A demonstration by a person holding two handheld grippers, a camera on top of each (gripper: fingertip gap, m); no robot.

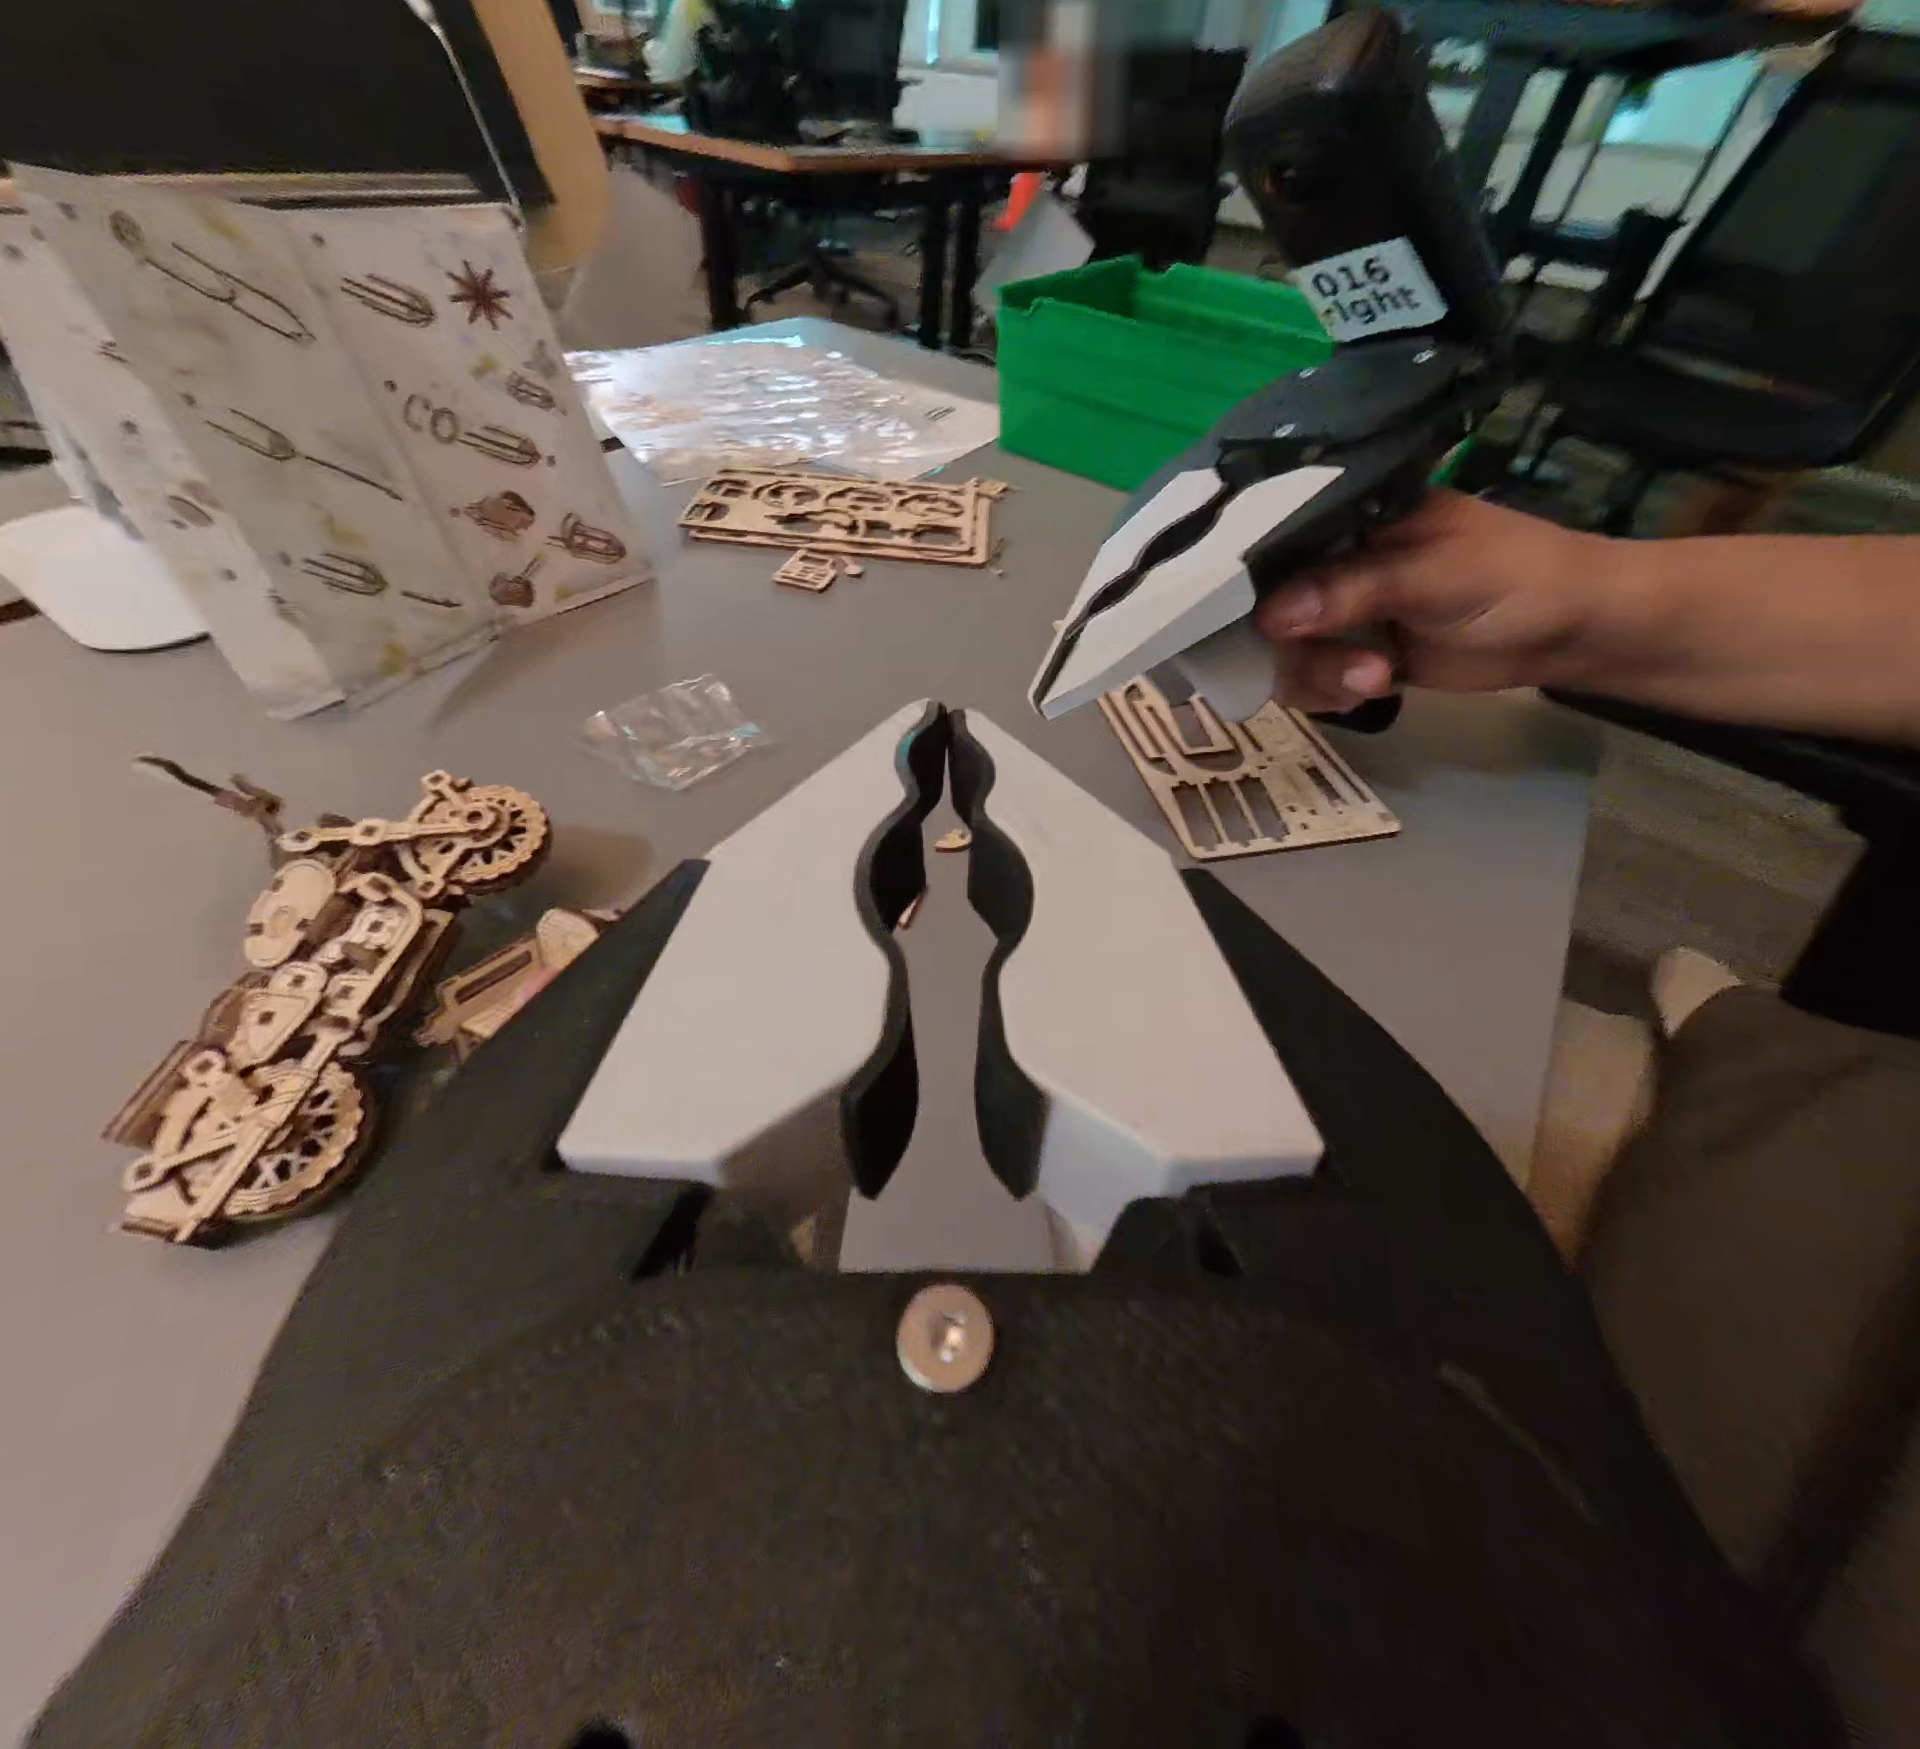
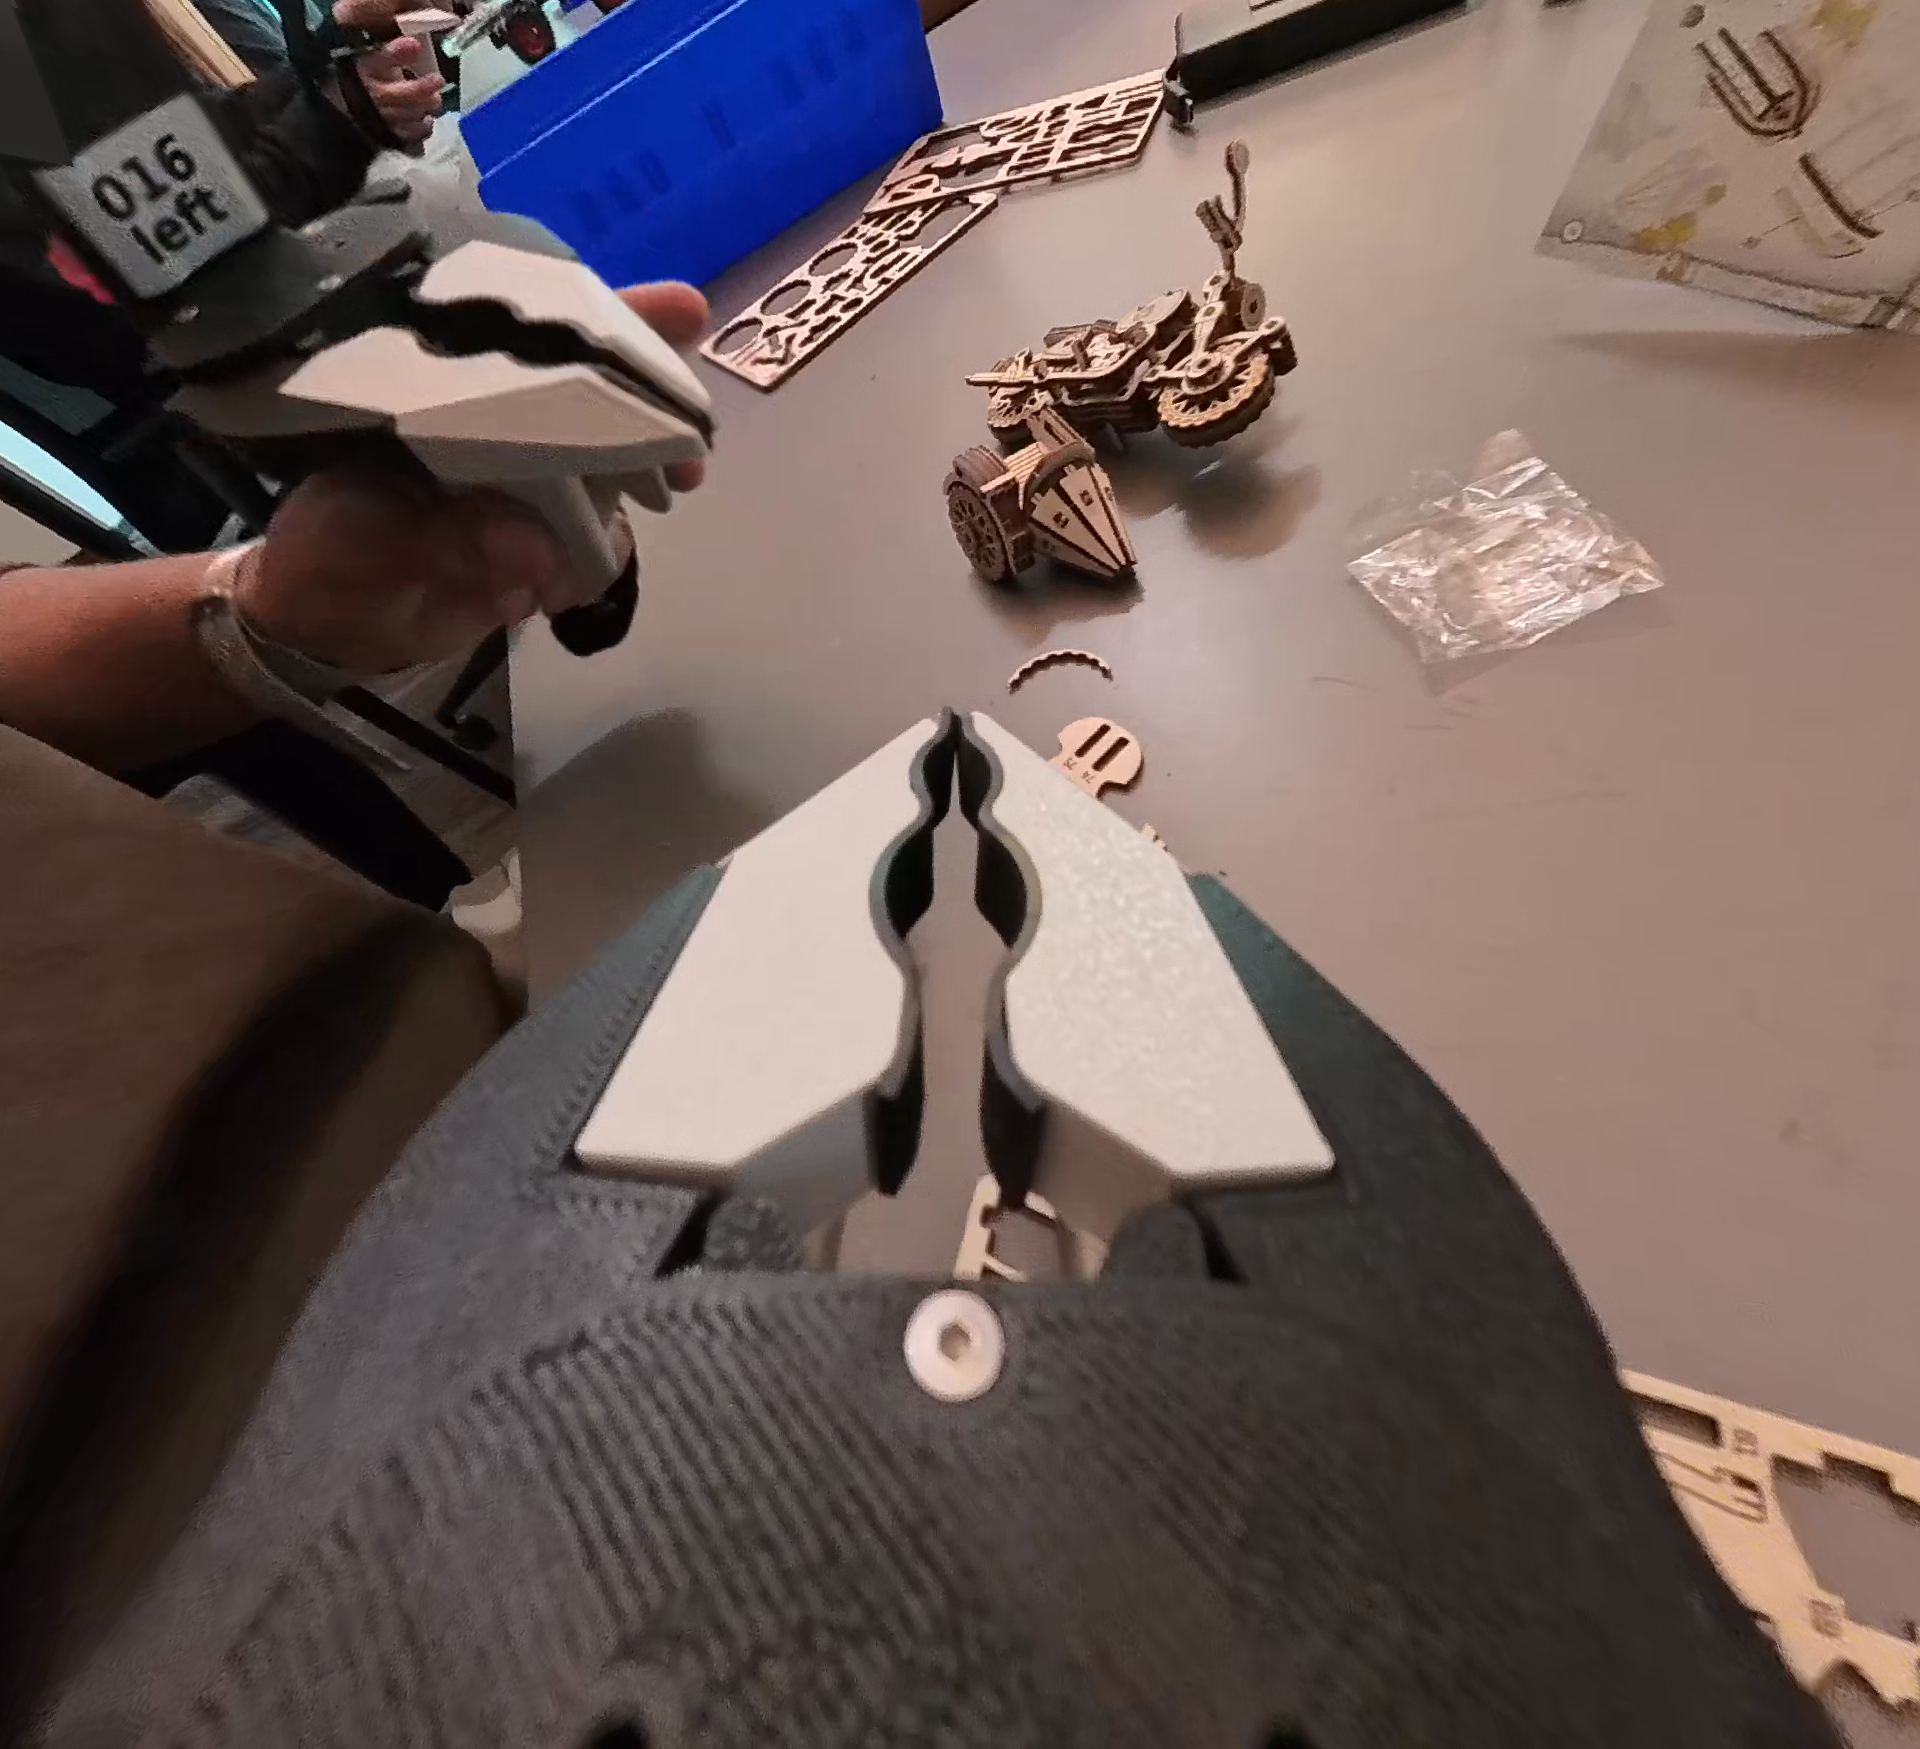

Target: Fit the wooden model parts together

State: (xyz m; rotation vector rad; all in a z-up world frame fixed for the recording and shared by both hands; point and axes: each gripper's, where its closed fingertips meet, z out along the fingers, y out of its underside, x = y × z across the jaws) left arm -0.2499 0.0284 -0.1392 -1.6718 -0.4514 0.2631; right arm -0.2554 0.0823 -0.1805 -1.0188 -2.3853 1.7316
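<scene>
Two grippers hover above the grey counter [image 2: 1455,972], and neither holds anything: the left gripper [image 1: 948,712] has its fingers drawn together at the tips, and so does the right gripper [image 2: 958,720]. The wooden motorcycle model [image 2: 1143,369] lies on its side in the middle of the counter, with its sidecar piece [image 2: 1039,510] just beside it. Two loose parts sit near the right gripper's tips: a small toothed arc [image 2: 1060,663] and a slotted round piece [image 2: 1101,754].

The loose parts look thin and flat, so the fingers will probably struggle to get under an edge; a scrape could skid a part away. The model likely shifts or loses a joint if it is pressed without being braced. A crumpled clear plastic bag [image 2: 1501,546] near the model could catch on the fingers.

Punched-out wooden sheets [image 2: 935,213] lie further back, another wooden sheet [image 1: 1247,780] beneath the right gripper. A propped instruction sheet [image 1: 312,452], a green bin [image 1: 1132,369] and a blue bin [image 2: 717,99] stand around an open office with desks and chairs.
</scene>
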